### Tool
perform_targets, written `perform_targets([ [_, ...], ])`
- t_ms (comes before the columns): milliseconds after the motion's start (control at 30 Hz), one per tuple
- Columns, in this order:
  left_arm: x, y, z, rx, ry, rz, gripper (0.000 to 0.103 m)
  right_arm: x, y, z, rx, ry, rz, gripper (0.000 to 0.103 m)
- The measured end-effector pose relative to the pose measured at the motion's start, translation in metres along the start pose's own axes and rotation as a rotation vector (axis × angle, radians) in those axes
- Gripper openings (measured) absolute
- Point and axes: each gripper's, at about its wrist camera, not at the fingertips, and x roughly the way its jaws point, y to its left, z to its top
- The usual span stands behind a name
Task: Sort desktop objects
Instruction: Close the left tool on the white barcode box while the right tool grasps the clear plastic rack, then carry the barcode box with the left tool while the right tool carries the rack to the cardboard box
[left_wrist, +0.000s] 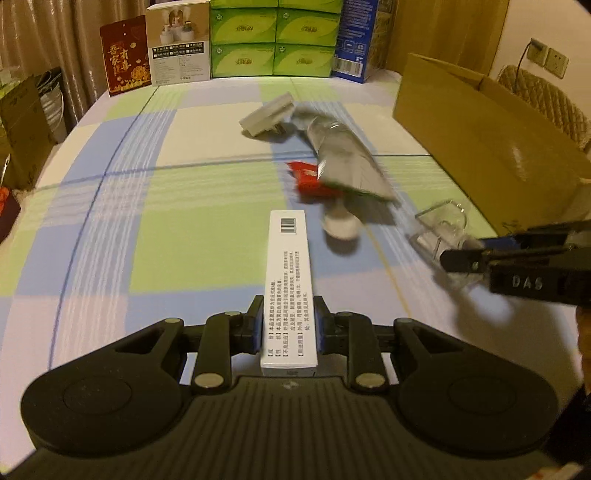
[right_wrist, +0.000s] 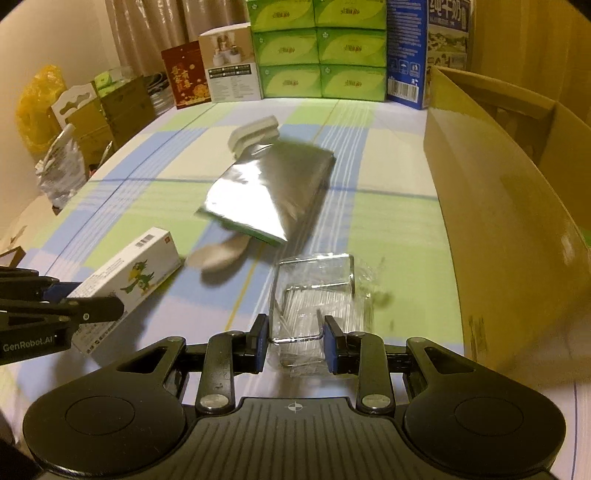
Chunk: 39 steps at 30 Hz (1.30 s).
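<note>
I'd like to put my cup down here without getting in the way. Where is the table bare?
The checked tablecloth is bare on the left, from the long white carton in the left gripper to the red pouch. The middle is crowded: silver foil bag, white plug, red packet, clear plastic packet.

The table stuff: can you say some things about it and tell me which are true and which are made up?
1. The left gripper has its jaws shut on a long white box. True.
2. The right gripper holds a red packet. False: its jaws are around a clear plastic packet; the red packet lies on the table.
3. A silver foil pouch lies on the checked tablecloth. True.
4. The green boxes sit inside the cardboard box. False: they are stacked at the table's far edge.
</note>
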Motion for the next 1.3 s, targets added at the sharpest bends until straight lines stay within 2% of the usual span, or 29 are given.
perform_targets([
  [233,-0.006,-0.009,-0.017,-0.008,-0.004,-0.006,0.021,-0.016,0.006,-0.025,0.001,-0.003,-0.016,0.027],
  [400,0.005,-0.007,-0.013,-0.041,0.001,-0.001,0.022,-0.012,0.002,-0.025,0.007,-0.018,-0.020,0.028],
  [633,0.021,-0.013,-0.006,-0.026,0.011,0.008,0.023,-0.008,0.001,-0.025,0.004,-0.031,-0.027,0.028],
  [933,0.025,-0.017,-0.003,0.003,0.011,0.044,0.021,-0.004,0.010,-0.029,-0.081,-0.032,-0.063,0.028],
  [1300,0.008,-0.018,-0.004,-0.043,-0.013,-0.005,0.021,-0.017,0.012,-0.026,-0.069,-0.078,-0.056,0.027],
])
